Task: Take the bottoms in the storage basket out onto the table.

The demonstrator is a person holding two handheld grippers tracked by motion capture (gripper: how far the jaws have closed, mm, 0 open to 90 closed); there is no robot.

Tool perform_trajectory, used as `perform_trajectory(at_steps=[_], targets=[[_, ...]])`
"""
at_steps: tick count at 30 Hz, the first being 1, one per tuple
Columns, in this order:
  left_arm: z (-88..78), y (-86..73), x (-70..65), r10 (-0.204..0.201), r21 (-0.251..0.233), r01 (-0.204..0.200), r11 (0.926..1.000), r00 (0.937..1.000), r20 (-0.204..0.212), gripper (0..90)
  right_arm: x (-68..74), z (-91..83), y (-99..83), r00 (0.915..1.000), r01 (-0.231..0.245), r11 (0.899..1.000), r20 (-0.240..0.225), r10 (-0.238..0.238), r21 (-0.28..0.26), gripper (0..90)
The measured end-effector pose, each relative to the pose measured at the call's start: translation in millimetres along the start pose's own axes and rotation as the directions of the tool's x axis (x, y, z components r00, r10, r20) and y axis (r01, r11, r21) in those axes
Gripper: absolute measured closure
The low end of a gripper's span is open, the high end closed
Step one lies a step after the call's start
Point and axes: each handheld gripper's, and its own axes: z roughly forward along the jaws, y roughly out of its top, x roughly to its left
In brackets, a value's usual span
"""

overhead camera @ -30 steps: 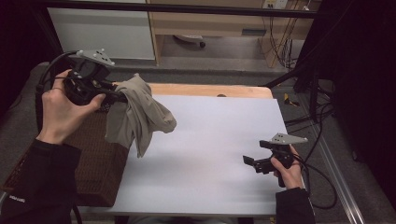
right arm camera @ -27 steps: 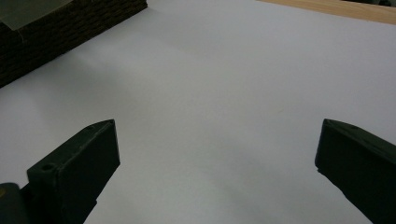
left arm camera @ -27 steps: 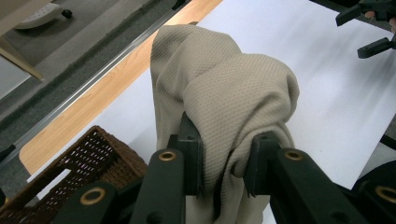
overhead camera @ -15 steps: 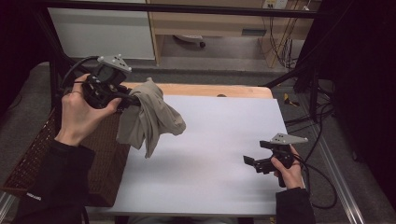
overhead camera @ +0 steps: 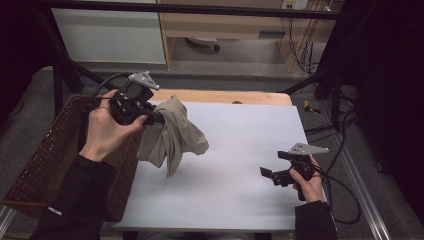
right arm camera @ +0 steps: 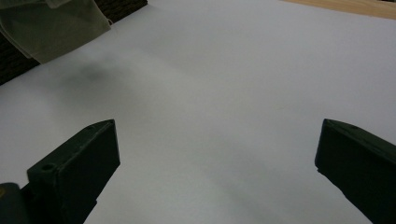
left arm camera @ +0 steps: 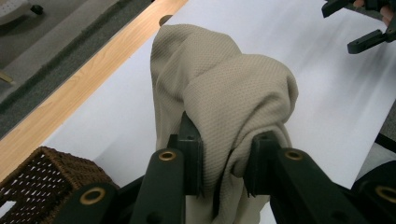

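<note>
Item: beige cloth (overhead camera: pixel 170 132), knit-textured, bunched. It is hanging in the air above the left part of the white table surface (overhead camera: pixel 240 150), its upper end gathered between the jaws of the left gripper (overhead camera: pixel 152 117) and its loose folds drooping toward the sheet, the lowest corner just above it and casting a faint shadow there. In the left gripper view the cloth (left arm camera: pixel 224 98) is bulging up over both black jaws, which are pressing in on a thick wad of it from either side.

Left gripper: clamped on the cloth, held raised in the person's left hand (overhead camera: pixel 105 130) over the table's left edge.

Right gripper (overhead camera: pixel 272 175): resting low near the table's right front, in the right hand (overhead camera: pixel 307 180), well apart from the cloth. Its jaws are standing wide apart with nothing between them, only bare white surface.

Adjoining: brown wicker basket (overhead camera: pixel 45 160), sitting just beside the table's left edge, below the left forearm. Wooden strip (overhead camera: pixel 225 96) running along the table's far edge.
</note>
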Motion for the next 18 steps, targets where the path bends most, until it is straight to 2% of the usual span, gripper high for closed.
perform_trajectory(at_steps=[18], targets=[[43.7, -1.0, -11.7, 0.008, 0.025, -0.009, 0.9996, 0.9997, 0.023, 71.3, 0.0, 0.1, -0.2, 1.0, 0.003, 1.0, 0.002, -0.003, 0.004, 0.4]])
